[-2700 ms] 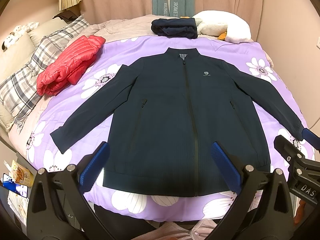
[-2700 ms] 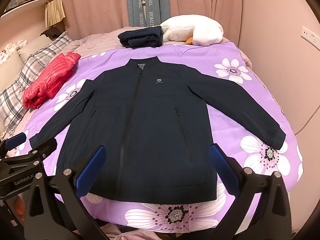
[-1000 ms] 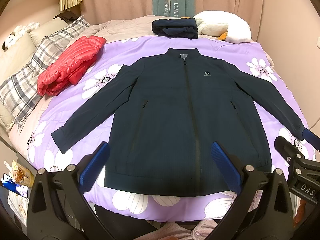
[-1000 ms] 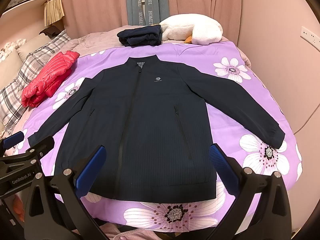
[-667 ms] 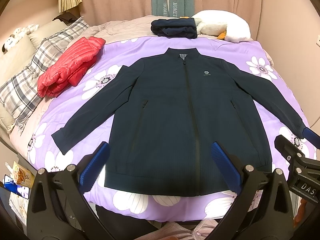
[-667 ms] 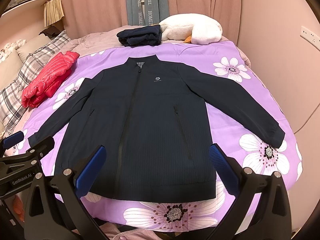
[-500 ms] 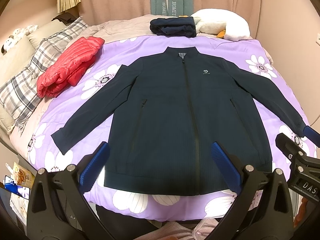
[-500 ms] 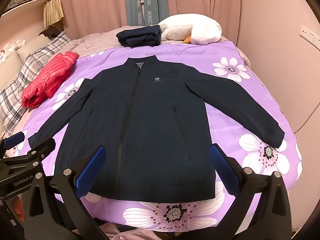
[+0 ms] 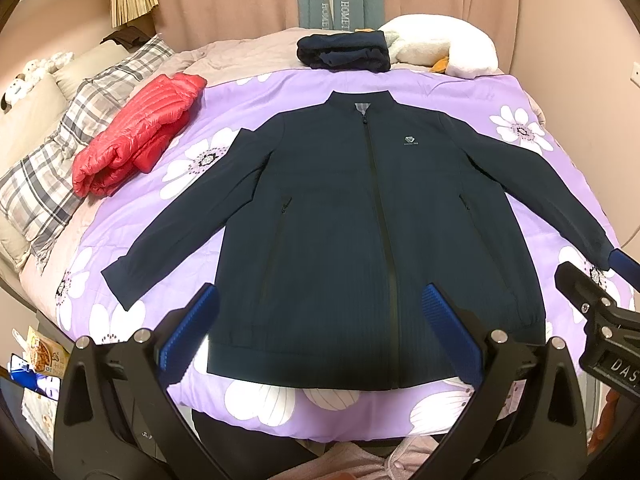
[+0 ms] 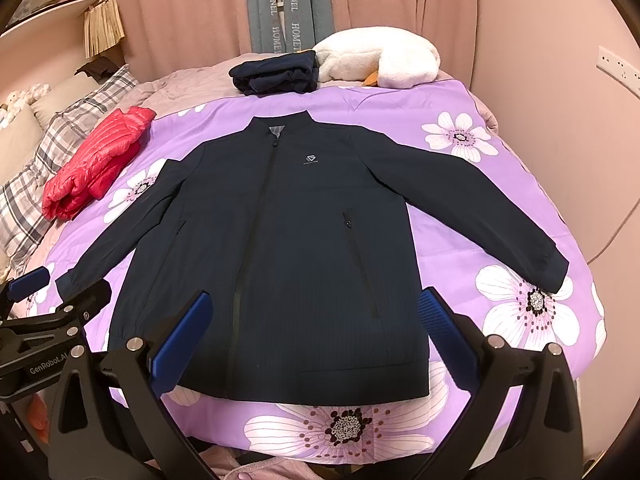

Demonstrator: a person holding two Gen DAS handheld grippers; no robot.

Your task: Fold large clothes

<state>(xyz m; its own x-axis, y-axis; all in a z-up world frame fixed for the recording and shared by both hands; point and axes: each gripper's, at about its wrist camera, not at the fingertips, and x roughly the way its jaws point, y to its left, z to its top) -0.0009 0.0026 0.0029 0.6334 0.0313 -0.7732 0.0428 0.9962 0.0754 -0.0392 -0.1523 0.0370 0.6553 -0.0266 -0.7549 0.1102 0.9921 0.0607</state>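
Observation:
A dark navy zip jacket (image 9: 360, 216) (image 10: 280, 248) lies flat and face up on the purple flowered bedspread (image 9: 256, 104), collar away from me, both sleeves spread out to the sides. My left gripper (image 9: 318, 328) hovers open above the jacket's hem, nothing between its blue pads. My right gripper (image 10: 310, 330) is open too, held above the hem a little further right. Each gripper shows at the edge of the other's view.
A folded red puffer jacket (image 9: 136, 124) lies at the left by a plaid pillow (image 9: 52, 164). A folded navy garment (image 9: 344, 52) and a white plush toy (image 9: 444, 48) sit at the far end. Curtains and walls enclose the bed; clutter lies on the floor at lower left.
Both views have shifted only slightly; the jacket lies as before and both grippers stay open above the hem.

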